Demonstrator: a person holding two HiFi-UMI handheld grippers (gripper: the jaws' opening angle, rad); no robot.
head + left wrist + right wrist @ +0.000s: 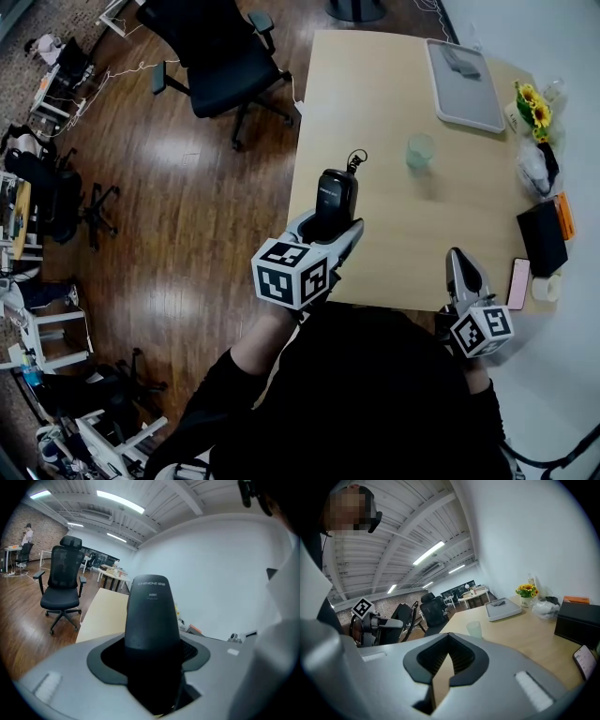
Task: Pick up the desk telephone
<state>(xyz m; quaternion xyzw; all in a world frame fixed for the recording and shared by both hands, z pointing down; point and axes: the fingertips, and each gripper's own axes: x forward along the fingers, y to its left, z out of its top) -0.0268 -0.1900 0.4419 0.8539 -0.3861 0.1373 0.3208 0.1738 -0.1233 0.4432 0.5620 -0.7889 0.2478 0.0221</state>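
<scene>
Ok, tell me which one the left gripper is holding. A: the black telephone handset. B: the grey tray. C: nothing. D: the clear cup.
A: the left gripper is closed on the black telephone handset, while the clear cup stands free on the table.

Left gripper [334, 223] and right gripper [458, 255] are moulded grey with black pads [461, 660] — white cubes [291, 272] with black square markers are fitted. Black sleeves [208, 405] are worn.

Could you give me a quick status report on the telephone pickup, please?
Left gripper shut on telephone handset, held above table. Right gripper shut, empty. Cup stands apart, nothing blocking.
</scene>
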